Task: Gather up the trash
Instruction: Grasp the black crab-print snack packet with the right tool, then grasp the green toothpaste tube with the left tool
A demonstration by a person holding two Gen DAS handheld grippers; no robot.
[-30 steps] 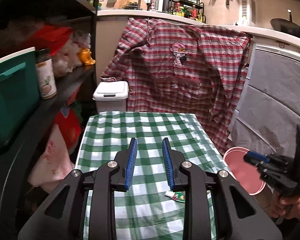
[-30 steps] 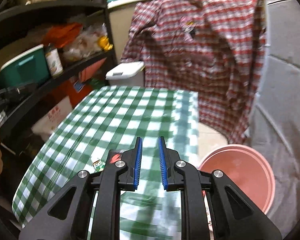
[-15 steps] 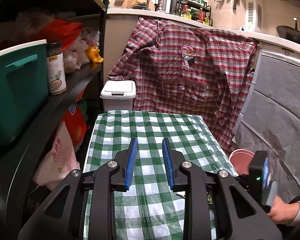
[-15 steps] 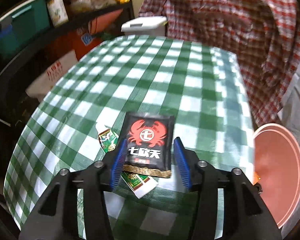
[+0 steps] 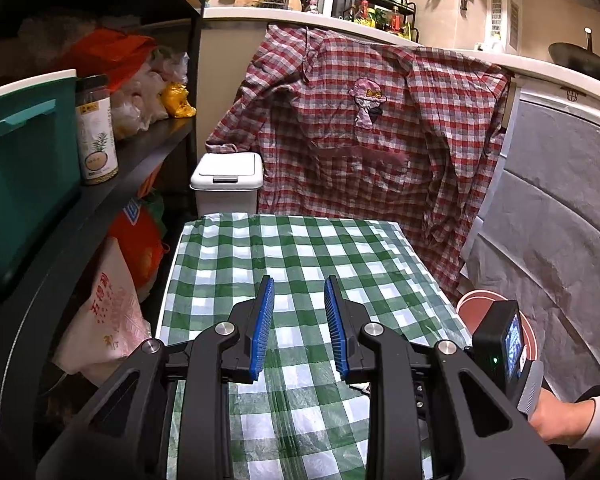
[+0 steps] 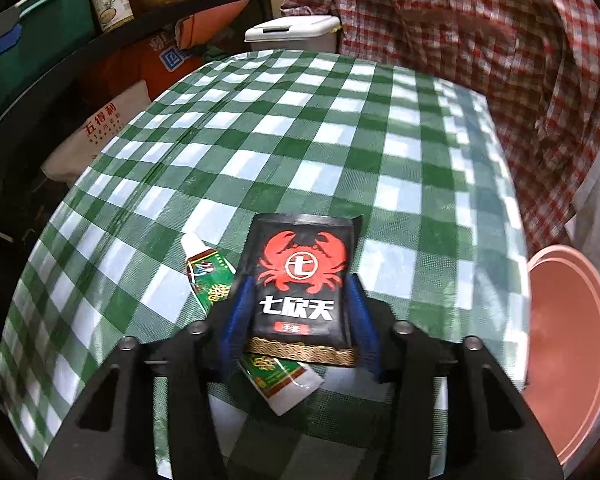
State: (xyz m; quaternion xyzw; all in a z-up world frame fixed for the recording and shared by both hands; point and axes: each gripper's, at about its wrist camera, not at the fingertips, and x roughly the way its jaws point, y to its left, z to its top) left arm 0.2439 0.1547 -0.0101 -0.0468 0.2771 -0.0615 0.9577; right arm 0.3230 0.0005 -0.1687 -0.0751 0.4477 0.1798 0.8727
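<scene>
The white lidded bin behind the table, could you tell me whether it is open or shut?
Shut: the white bin has its lid lying flat on top.

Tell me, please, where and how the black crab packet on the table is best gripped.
Grip the black packet across its width at the lower half, coming from above and the near end, as the right gripper already straddles it. It lies flat with its long edges free, though a green wrapper is tucked under its left side, so pinching low risks catching that too.
</scene>
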